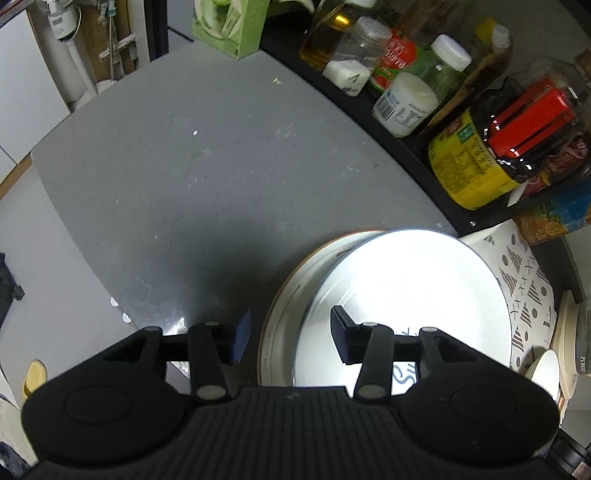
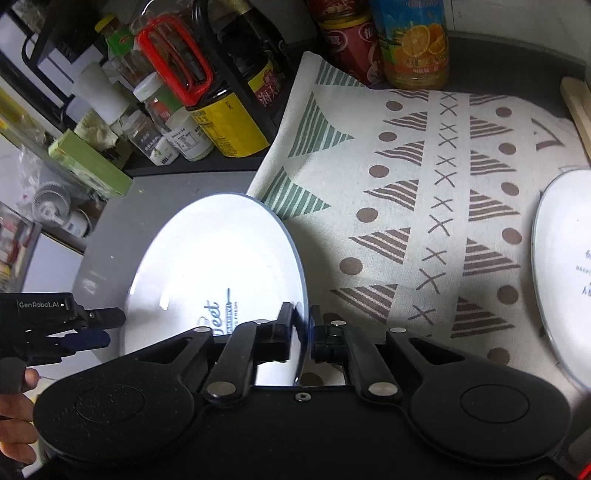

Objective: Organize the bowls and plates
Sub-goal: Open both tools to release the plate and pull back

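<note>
My right gripper is shut on the rim of a white plate with blue lettering, held tilted over the grey counter. In the left wrist view that same plate hangs just above a larger brown-rimmed plate lying on the counter. My left gripper is open and empty, its fingers straddling the near-left edge of these plates; it also shows at the left of the right wrist view. Another white plate lies on the patterned cloth at the right.
A black rack with jars, bottles and a yellow-labelled jug stands behind the plates. A green box sits at the counter's far end. The grey counter stretches to the left. Red and orange bottles stand behind the cloth.
</note>
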`<state>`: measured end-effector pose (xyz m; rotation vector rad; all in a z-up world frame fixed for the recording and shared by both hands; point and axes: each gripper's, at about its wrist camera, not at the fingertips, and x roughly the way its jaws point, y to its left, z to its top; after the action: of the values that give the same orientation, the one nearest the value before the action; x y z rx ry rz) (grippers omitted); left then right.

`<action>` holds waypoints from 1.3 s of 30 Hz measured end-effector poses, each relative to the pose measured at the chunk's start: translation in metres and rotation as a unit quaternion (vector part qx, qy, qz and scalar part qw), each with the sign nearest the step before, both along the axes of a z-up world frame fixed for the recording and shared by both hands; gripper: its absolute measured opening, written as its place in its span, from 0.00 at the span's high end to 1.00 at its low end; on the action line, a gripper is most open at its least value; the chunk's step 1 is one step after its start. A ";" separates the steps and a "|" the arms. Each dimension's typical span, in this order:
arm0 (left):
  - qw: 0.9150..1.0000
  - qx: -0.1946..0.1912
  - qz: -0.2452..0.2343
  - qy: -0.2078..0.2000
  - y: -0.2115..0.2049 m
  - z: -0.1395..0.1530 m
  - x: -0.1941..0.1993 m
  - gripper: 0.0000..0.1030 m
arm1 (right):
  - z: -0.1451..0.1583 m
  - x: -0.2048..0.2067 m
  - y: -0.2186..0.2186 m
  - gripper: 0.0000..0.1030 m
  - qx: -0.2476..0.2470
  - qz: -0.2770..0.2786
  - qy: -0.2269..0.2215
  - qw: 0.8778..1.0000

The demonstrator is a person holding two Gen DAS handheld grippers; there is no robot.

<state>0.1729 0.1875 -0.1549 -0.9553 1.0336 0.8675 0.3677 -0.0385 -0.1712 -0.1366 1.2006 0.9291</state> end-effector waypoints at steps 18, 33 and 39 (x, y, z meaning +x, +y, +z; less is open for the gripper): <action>1.000 -0.009 0.002 -0.004 0.005 -0.018 -0.001 0.56 | -0.016 -0.004 0.006 0.76 -0.025 0.003 0.023 0.999; 0.997 -0.045 0.027 -0.047 0.013 -0.025 -0.010 0.79 | -0.014 -0.002 0.000 0.77 -0.015 -0.018 0.046 0.999; 0.997 -0.052 0.029 -0.052 0.015 -0.026 -0.010 0.79 | -0.017 -0.008 0.004 0.79 -0.021 -0.008 0.047 0.999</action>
<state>0.1629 0.2023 -0.1813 -1.1112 0.9734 0.8095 0.3597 -0.0347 -0.1877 -0.1185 1.3063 0.9044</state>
